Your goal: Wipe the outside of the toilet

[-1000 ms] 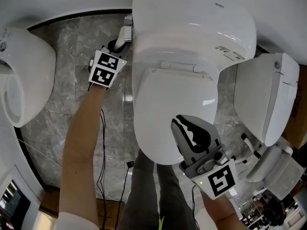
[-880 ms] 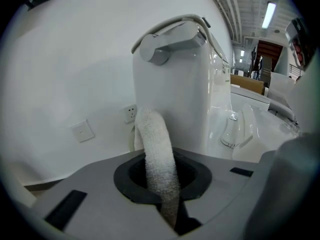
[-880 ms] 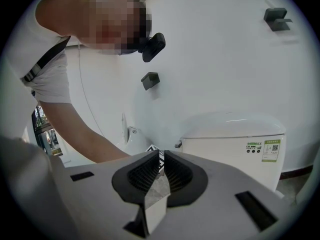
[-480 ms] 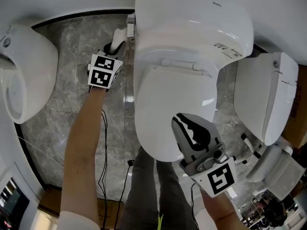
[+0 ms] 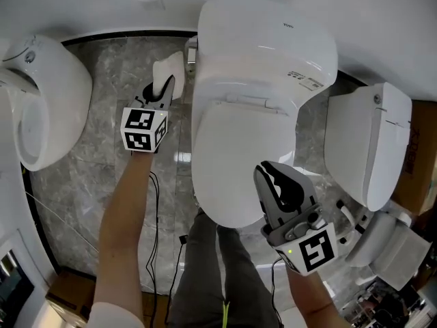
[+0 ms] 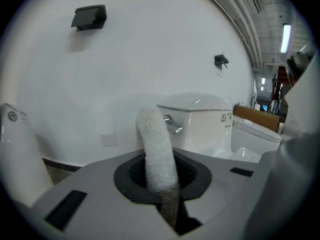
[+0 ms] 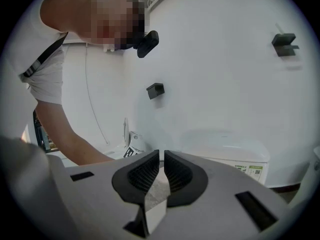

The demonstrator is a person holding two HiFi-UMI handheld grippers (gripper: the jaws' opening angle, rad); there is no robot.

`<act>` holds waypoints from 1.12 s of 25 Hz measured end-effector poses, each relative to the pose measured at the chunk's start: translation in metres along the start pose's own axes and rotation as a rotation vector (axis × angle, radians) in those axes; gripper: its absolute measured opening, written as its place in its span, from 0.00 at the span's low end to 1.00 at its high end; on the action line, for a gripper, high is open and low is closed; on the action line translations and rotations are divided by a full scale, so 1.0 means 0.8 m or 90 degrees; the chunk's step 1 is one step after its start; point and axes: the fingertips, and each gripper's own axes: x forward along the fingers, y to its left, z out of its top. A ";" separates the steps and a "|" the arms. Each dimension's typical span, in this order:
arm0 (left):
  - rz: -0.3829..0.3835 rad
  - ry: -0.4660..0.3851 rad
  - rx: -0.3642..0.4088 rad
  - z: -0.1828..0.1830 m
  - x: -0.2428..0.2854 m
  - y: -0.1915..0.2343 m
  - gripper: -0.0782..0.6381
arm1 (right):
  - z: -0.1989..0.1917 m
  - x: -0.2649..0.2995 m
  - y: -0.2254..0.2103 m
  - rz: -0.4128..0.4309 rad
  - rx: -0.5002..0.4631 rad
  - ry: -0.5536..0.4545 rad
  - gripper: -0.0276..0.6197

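Observation:
The white toilet (image 5: 239, 142) stands in the middle of the head view with its lid down and its tank (image 5: 266, 39) at the top. My left gripper (image 5: 160, 89) is beside the tank's left side, shut on a white cloth (image 5: 166, 72) that sticks out past its jaws. In the left gripper view the cloth (image 6: 154, 144) rises from the left gripper (image 6: 160, 184), with the tank (image 6: 205, 121) and its flush lever (image 6: 172, 127) behind. My right gripper (image 5: 273, 176) hovers over the lid's front right, shut and holding nothing. The right gripper (image 7: 161, 160) faces the tank (image 7: 230, 151).
A second white toilet (image 5: 41, 94) stands at the left and a third (image 5: 369, 142) at the right. Grey marble floor (image 5: 89, 176) lies between them, with thin cables (image 5: 151, 203) trailing by the person's left arm. Dark wall brackets (image 7: 155, 89) sit on the white wall.
My left gripper has drawn back from the tank's left side with the cloth, which now stands off the porcelain. The right gripper has stayed over the lid.

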 end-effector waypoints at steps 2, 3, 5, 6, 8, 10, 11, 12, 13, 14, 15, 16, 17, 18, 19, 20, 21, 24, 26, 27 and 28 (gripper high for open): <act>0.013 -0.018 -0.015 0.020 -0.027 -0.006 0.18 | 0.016 -0.016 0.009 0.008 -0.010 -0.004 0.13; 0.017 -0.026 -0.019 0.031 -0.040 -0.009 0.18 | 0.023 -0.024 0.013 0.011 -0.014 -0.005 0.13; 0.023 -0.042 -0.027 0.056 -0.065 -0.017 0.18 | 0.041 -0.039 0.021 0.010 -0.020 -0.007 0.13; 0.025 -0.050 -0.030 0.069 -0.077 -0.021 0.18 | 0.051 -0.046 0.024 0.007 -0.021 -0.010 0.13; 0.026 -0.066 -0.036 0.098 -0.097 -0.026 0.19 | 0.076 -0.058 0.028 -0.002 -0.025 -0.024 0.13; 0.030 -0.089 -0.046 0.132 -0.119 -0.031 0.18 | 0.105 -0.068 0.030 -0.012 -0.030 -0.044 0.13; 0.031 -0.104 -0.054 0.151 -0.131 -0.035 0.18 | 0.121 -0.075 0.031 -0.017 -0.031 -0.054 0.13; 0.030 -0.118 -0.063 0.169 -0.143 -0.039 0.19 | 0.136 -0.082 0.030 -0.022 -0.033 -0.062 0.13; 0.029 -0.131 -0.073 0.186 -0.154 -0.045 0.19 | 0.151 -0.089 0.030 -0.027 -0.036 -0.070 0.13; 0.028 -0.141 -0.083 0.202 -0.164 -0.048 0.19 | 0.165 -0.095 0.029 -0.031 -0.039 -0.077 0.13; 0.028 -0.147 -0.090 0.215 -0.171 -0.050 0.19 | 0.178 -0.099 0.029 -0.033 -0.042 -0.083 0.13; 0.031 -0.149 -0.090 0.226 -0.176 -0.050 0.19 | 0.190 -0.101 0.028 -0.035 -0.046 -0.088 0.13; 0.035 -0.149 -0.086 0.235 -0.179 -0.049 0.19 | 0.200 -0.103 0.027 -0.034 -0.049 -0.092 0.13; 0.037 -0.149 -0.082 0.243 -0.179 -0.046 0.19 | 0.208 -0.102 0.025 -0.034 -0.053 -0.095 0.13; 0.038 -0.149 -0.080 0.250 -0.175 -0.043 0.19 | 0.215 -0.102 0.022 -0.034 -0.056 -0.098 0.13; 0.038 -0.149 -0.079 0.255 -0.168 -0.040 0.19 | 0.219 -0.100 0.019 -0.036 -0.057 -0.099 0.13; 0.037 -0.148 -0.078 0.258 -0.158 -0.037 0.19 | 0.221 -0.098 0.015 -0.040 -0.058 -0.101 0.13; 0.035 -0.127 -0.065 0.254 -0.123 -0.029 0.19 | 0.216 -0.088 0.005 -0.049 -0.054 -0.098 0.13; 0.032 -0.108 -0.055 0.248 -0.097 -0.023 0.19 | 0.207 -0.077 -0.004 -0.053 -0.049 -0.094 0.13; 0.031 -0.098 -0.054 0.245 -0.084 -0.021 0.19 | 0.202 -0.073 -0.008 -0.055 -0.045 -0.092 0.13; 0.031 -0.090 -0.056 0.242 -0.070 -0.019 0.19 | 0.197 -0.069 -0.012 -0.058 -0.041 -0.091 0.13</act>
